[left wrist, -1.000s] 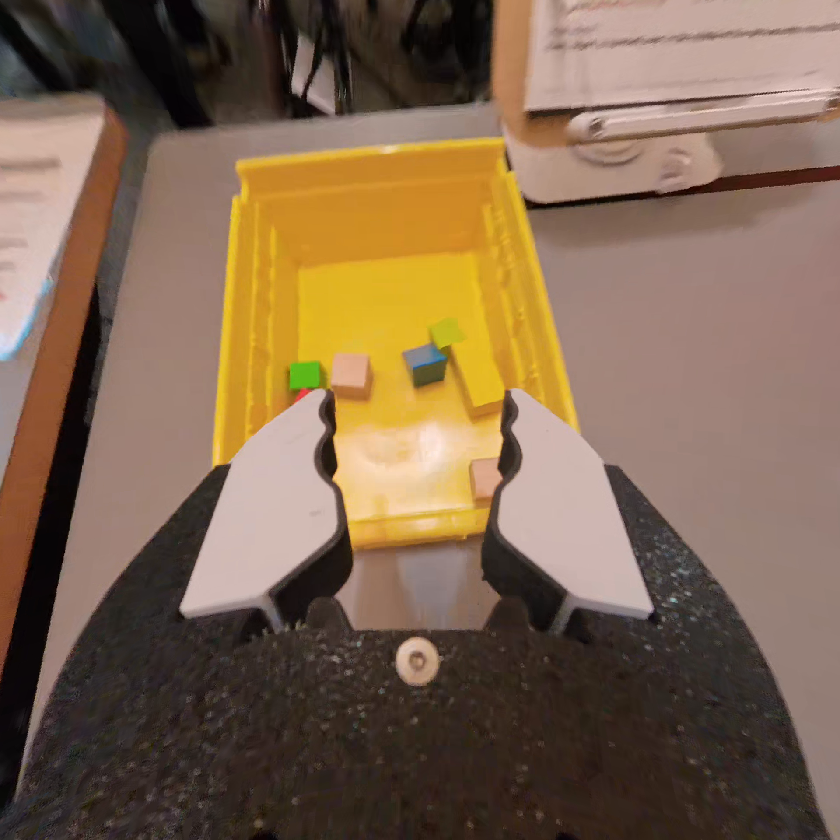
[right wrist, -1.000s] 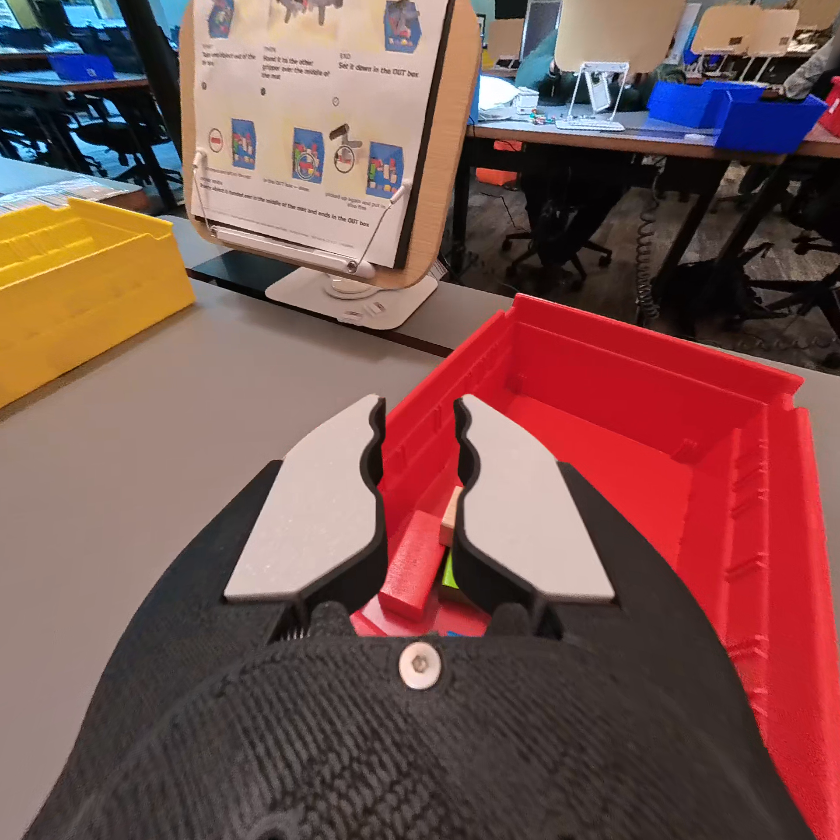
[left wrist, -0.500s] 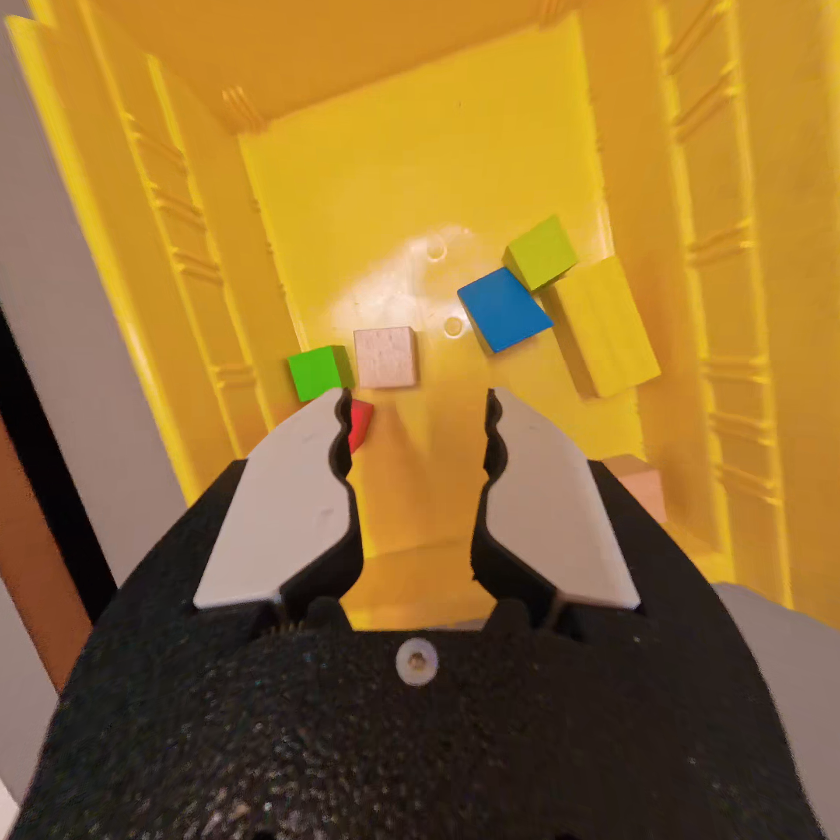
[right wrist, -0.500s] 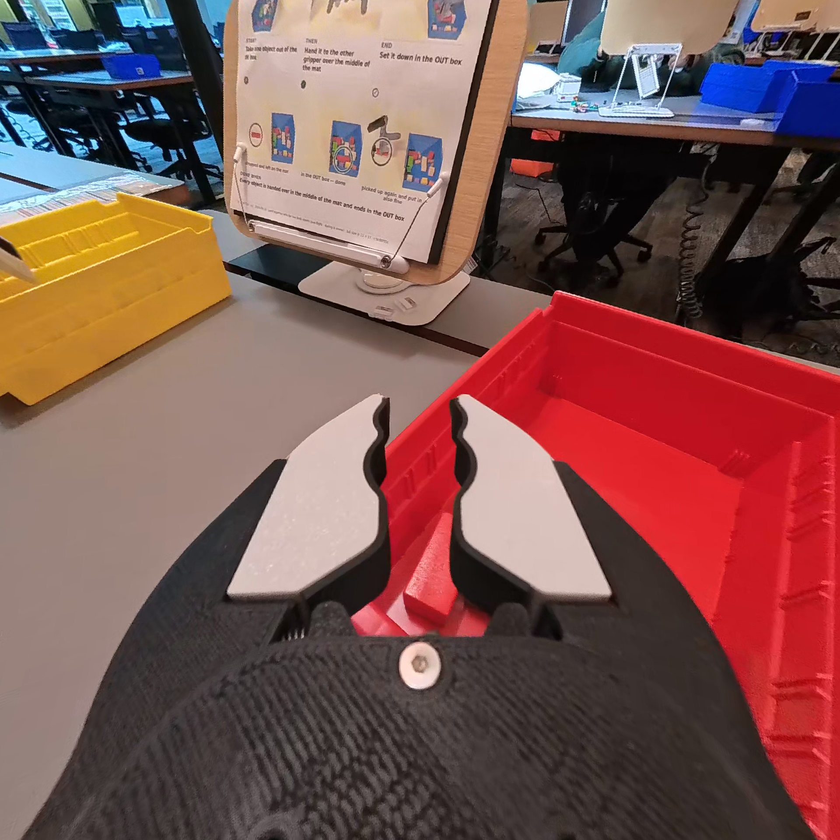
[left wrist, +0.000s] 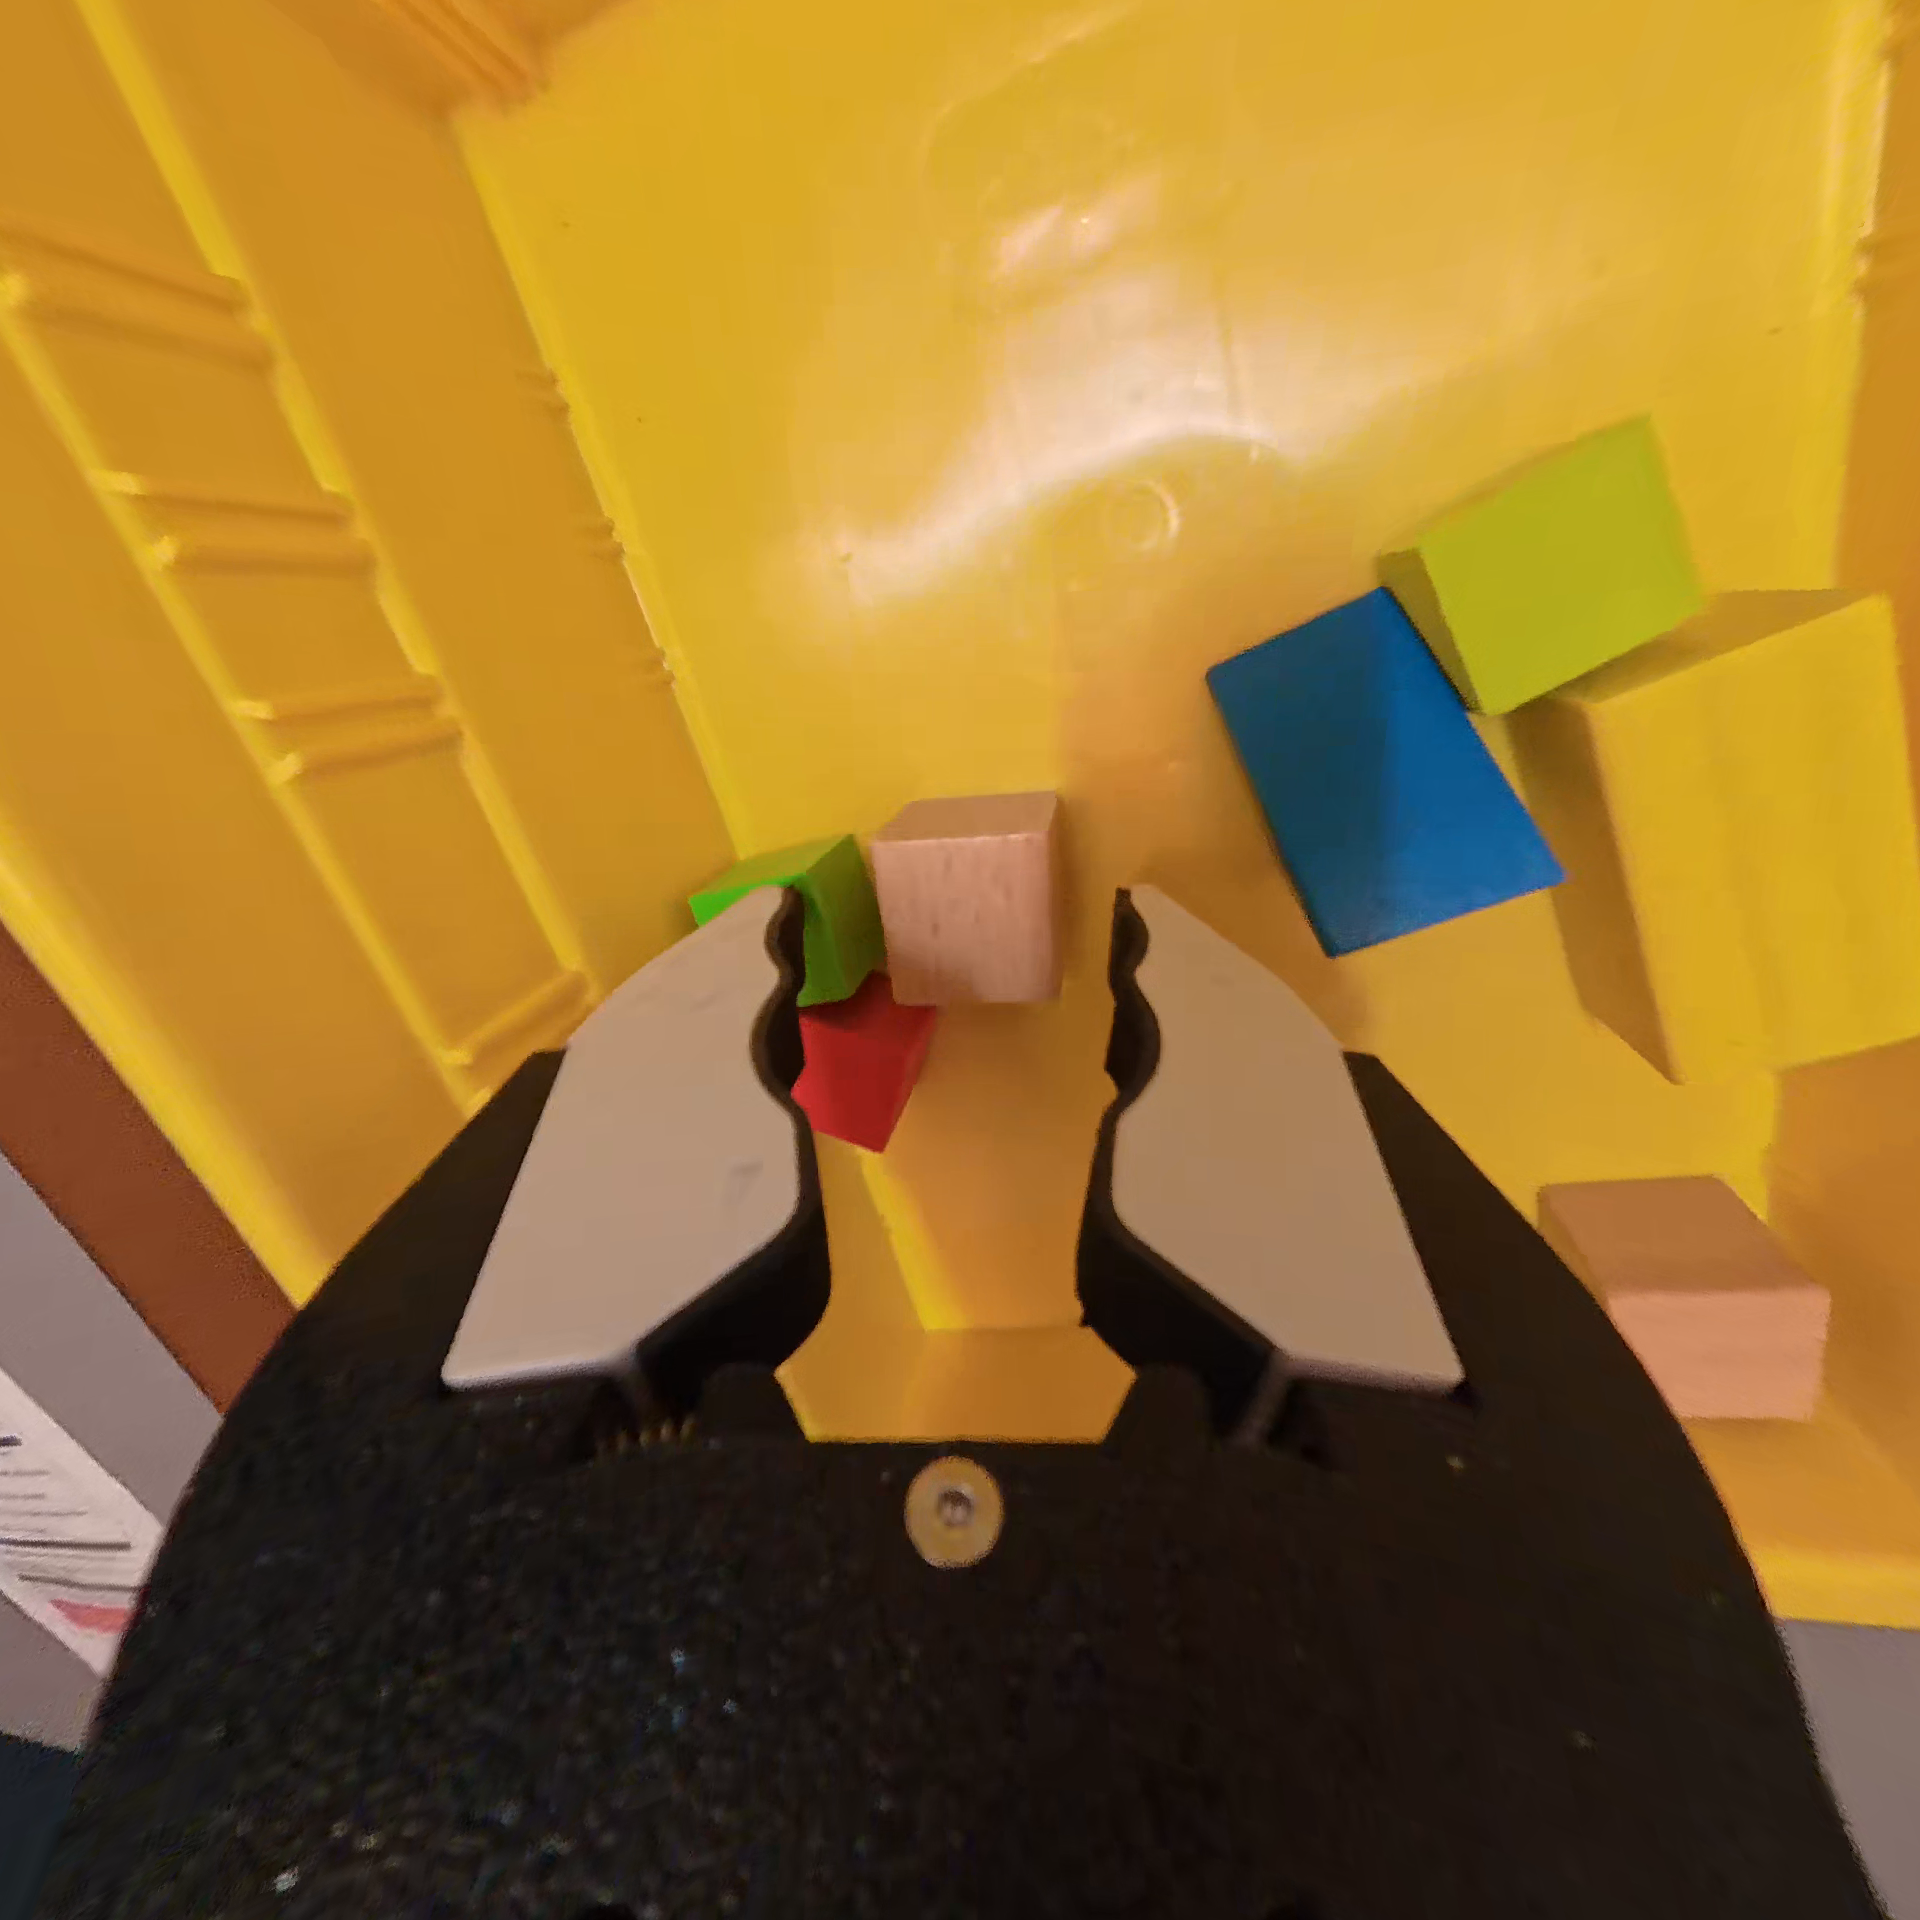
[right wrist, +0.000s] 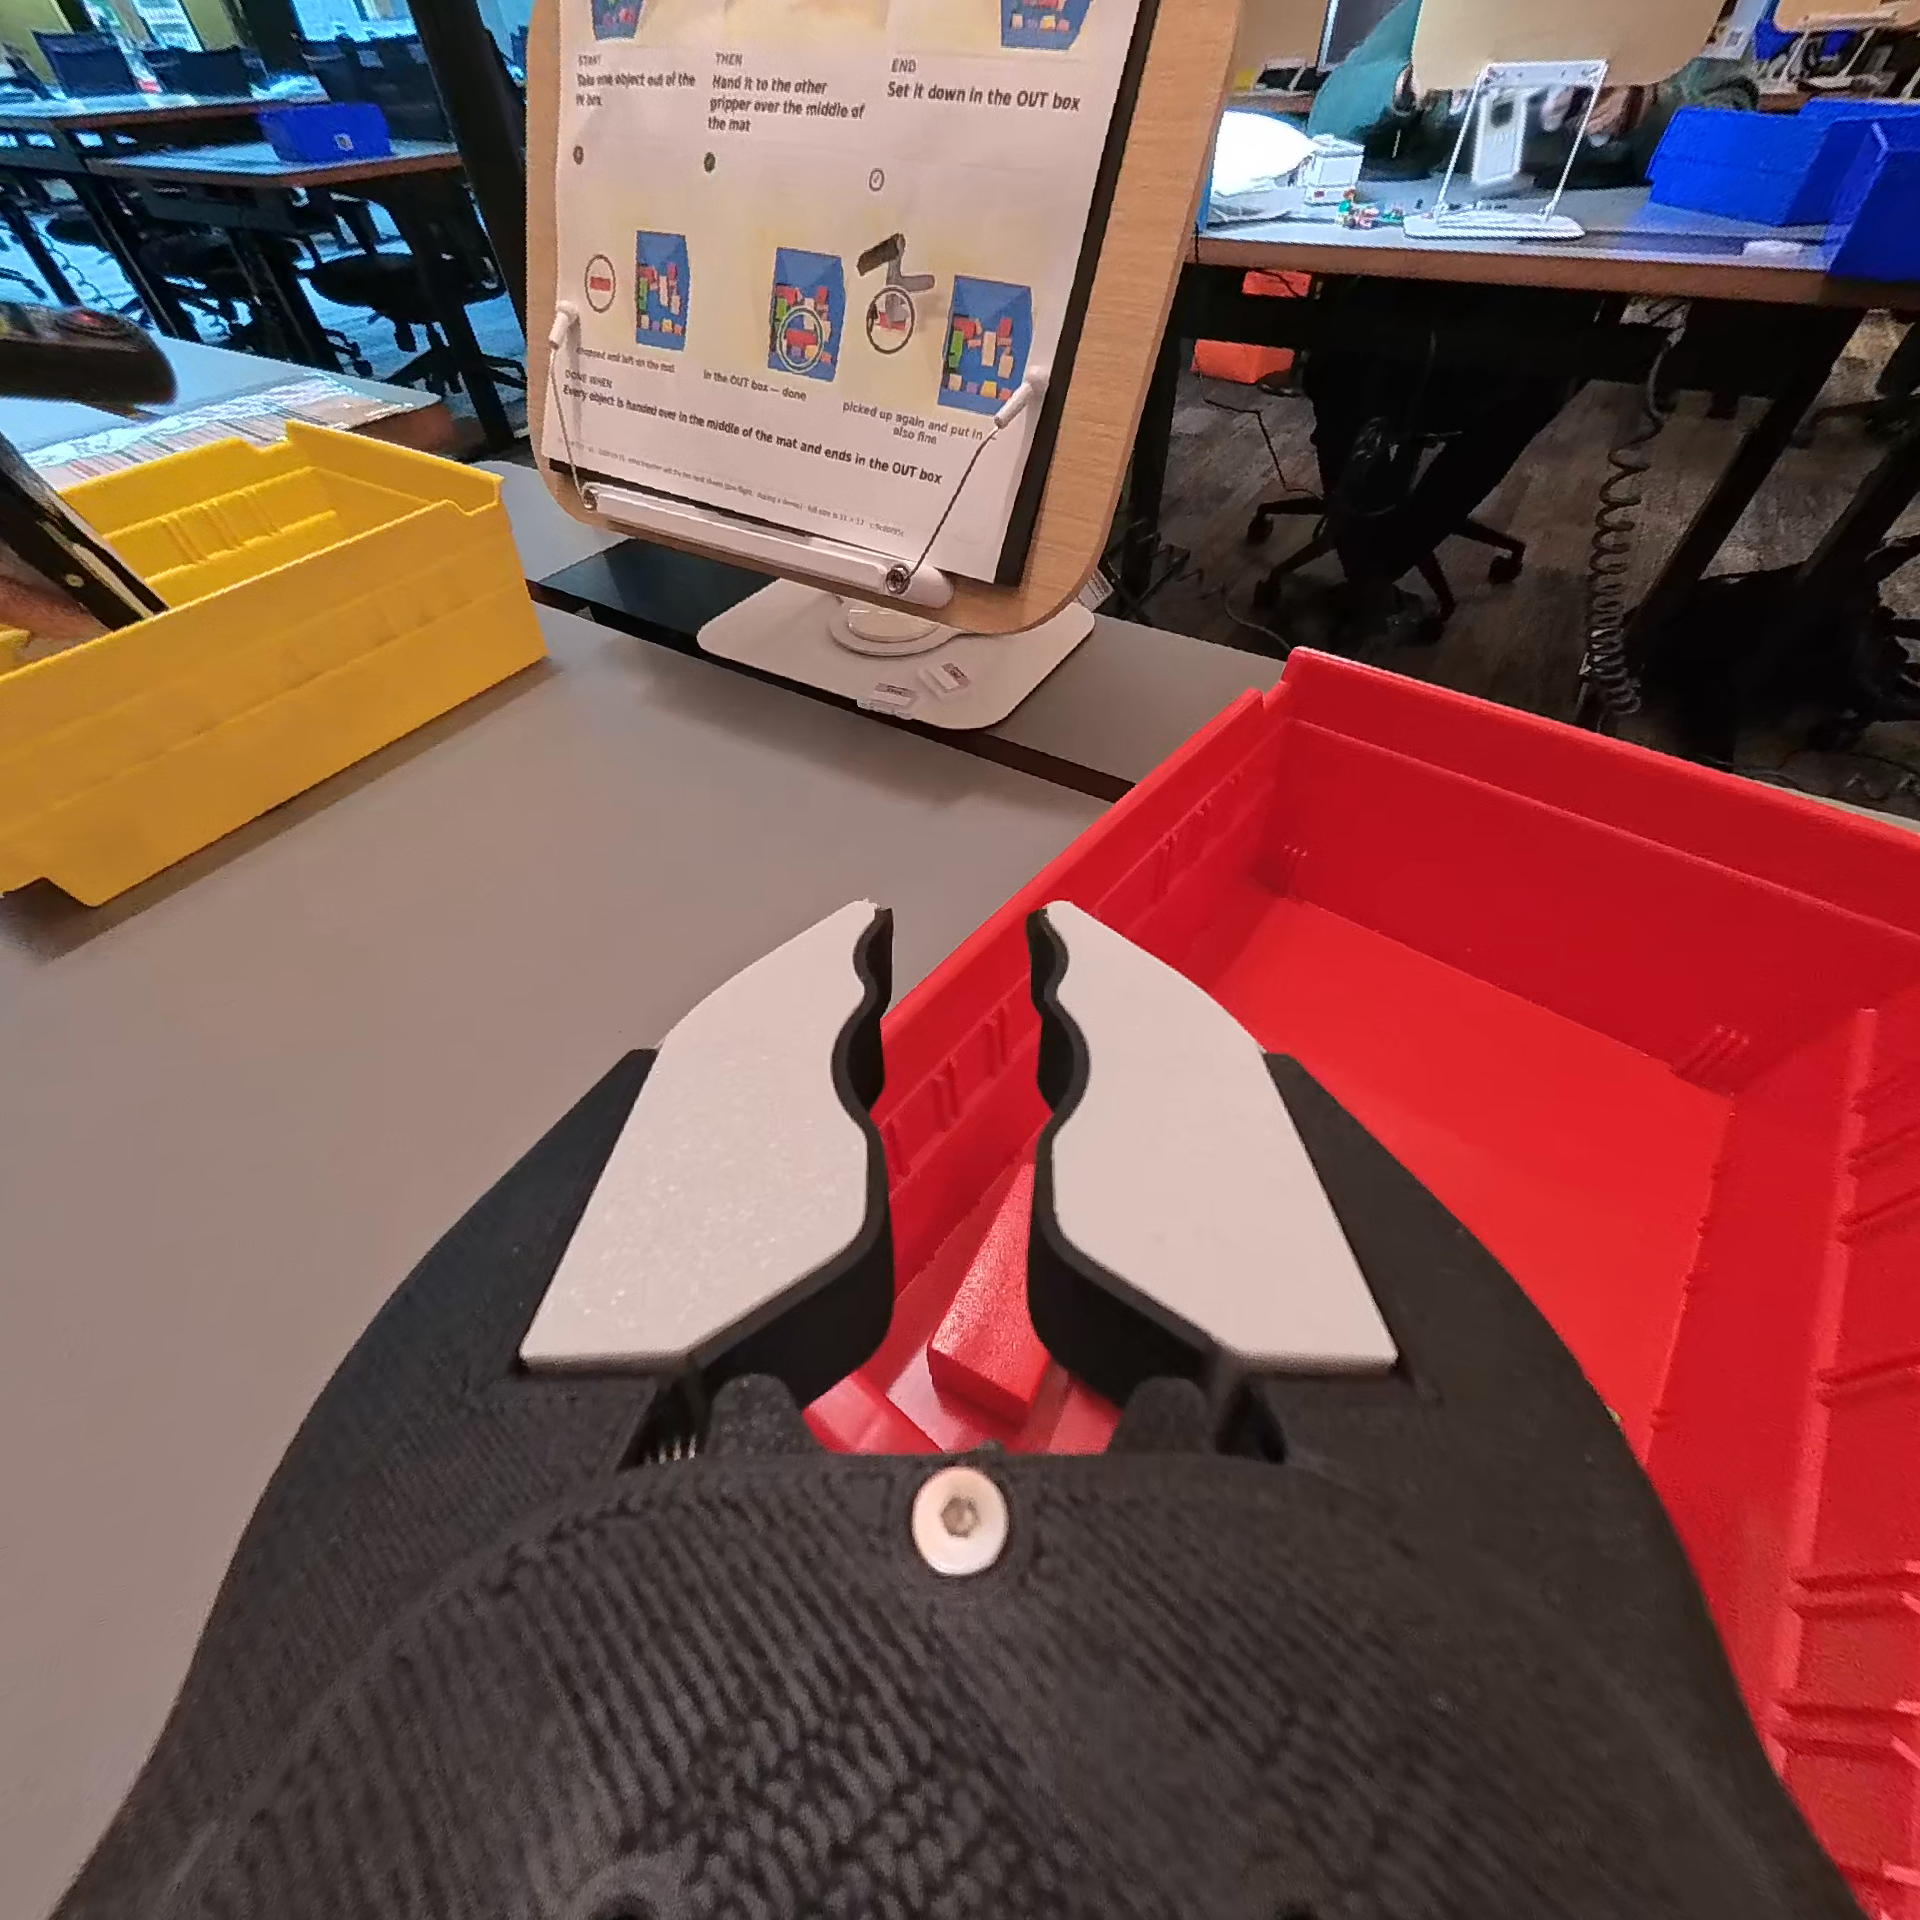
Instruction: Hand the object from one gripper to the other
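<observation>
The left gripper (left wrist: pixel 951 914) has dropped deep into the yellow bin (left wrist: pixel 312 644) since a second ago, when it hung above the bin's near edge; the right gripper (right wrist: pixel 958 925) has barely shifted. Only the left wrist view shows the bin's floor and its blocks: a wood cube (left wrist: pixel 971 904), green cube (left wrist: pixel 831 914), red block (left wrist: pixel 857 1070), blue block (left wrist: pixel 1382 769), lime block (left wrist: pixel 1548 561), yellow block (left wrist: pixel 1745 821) and a second wood block (left wrist: pixel 1704 1309). Only the right wrist view shows the red bin (right wrist: pixel 1558 935), a red bar (right wrist: pixel 987 1309) lying in it, and the instruction stand (right wrist: pixel 831 312). The wood cube sits flat, one face toward the camera, no long axis apparent. It lies between the left fingertips, nearer the left one, a clear gap to the right pad. Both grippers stand open, gripping nothing.
</observation>
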### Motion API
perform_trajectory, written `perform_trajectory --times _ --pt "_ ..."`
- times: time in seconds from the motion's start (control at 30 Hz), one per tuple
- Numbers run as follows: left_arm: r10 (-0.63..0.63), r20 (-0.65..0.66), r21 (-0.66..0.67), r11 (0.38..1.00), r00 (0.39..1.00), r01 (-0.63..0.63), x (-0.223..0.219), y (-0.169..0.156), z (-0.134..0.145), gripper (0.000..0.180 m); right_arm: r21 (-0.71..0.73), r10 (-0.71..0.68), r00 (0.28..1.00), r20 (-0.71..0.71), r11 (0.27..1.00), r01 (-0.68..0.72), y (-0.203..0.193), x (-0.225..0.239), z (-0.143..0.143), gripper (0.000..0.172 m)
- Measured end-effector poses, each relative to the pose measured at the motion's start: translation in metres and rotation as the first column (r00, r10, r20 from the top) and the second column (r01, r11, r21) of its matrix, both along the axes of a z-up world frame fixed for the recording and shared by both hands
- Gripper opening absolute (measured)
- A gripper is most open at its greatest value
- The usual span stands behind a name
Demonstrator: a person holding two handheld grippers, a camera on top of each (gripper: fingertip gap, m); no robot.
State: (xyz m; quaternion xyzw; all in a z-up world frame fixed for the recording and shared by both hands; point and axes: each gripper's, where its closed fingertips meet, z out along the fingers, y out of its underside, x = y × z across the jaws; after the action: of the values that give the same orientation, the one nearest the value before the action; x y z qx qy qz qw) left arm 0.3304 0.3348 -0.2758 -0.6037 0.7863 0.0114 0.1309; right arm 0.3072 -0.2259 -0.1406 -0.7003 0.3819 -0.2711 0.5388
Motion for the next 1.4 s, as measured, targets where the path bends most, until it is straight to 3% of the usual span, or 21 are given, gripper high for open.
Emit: perform_trajectory --times 0.03,0.6,0.77,0.83,0.93,1.03,1.13,1.2,1.27,1.4 --pt "0.007 0.008 -0.006 1.0 1.0 -0.007 0.002 0.0 0.0 0.055 -0.001 0.001 1.0 0.0 1.0 -0.001 0.0 0.0 0.0 0.025" --pt "0.05 -0.029 -0.055 0.997 0.998 -0.051 -0.001 -0.016 0.002 0.048 -0.021 0.026 1.0 -0.005 0.999 -0.026 0.008 -0.002 -0.002 0.025" --pt "0.124 -0.087 -0.097 0.986 0.988 -0.133 -0.011 -0.012 -0.015 0.048 -0.016 0.027 1.0 -0.01 0.999 -0.028 0.007 -0.001 -0.003 0.025" --pt "0.141 -0.065 -0.139 0.979 0.988 -0.149 -0.009 -0.014 -0.017 0.035 -0.014 0.027 1.0 -0.009 1.0 -0.027 0.006 -0.001 -0.003 0.025" --pt "0.13 -0.063 -0.137 0.981 0.99 -0.137 -0.013 -0.014 -0.017 0.034 -0.011 0.025 1.0 -0.008 1.0 -0.025 0.006 -0.001 -0.003 0.025" --pt "0.074 -0.054 -0.131 0.988 0.996 -0.081 -0.019 -0.017 -0.009 0.034 -0.008 0.035 0.999 -0.013 0.999 -0.035 0.009 -0.002 -0.003 0.025" --pt "0.039 0.075 -0.25 0.968 0.996 -0.02 -0.017 -0.039 0.022 0.034 -0.003 0.06 0.998 -0.003 0.998 -0.06 0.016 -0.005 0.001 0.026" --pt "0.012 0.203 -0.373 0.926 0.979 0.066 -0.019 -0.066 0.055 0.034 0.017 0.107 0.994 0.015 0.994 -0.107 0.026 -0.009 0.006 0.03" --pt "-0.039 0.346 -0.507 0.833 0.937 0.222 -0.028 -0.106 0.094 0.034 0.069 0.182 0.983 0.026 0.981 -0.183 0.043 -0.017 0.013 0.039" --pt "-0.139 0.64 -0.611 0.505 0.756 0.61 -0.071 -0.2 0.168 0.034 0.248 0.432 0.9 0.06 0.867 -0.432 0.096 -0.049 0.035 0.062"
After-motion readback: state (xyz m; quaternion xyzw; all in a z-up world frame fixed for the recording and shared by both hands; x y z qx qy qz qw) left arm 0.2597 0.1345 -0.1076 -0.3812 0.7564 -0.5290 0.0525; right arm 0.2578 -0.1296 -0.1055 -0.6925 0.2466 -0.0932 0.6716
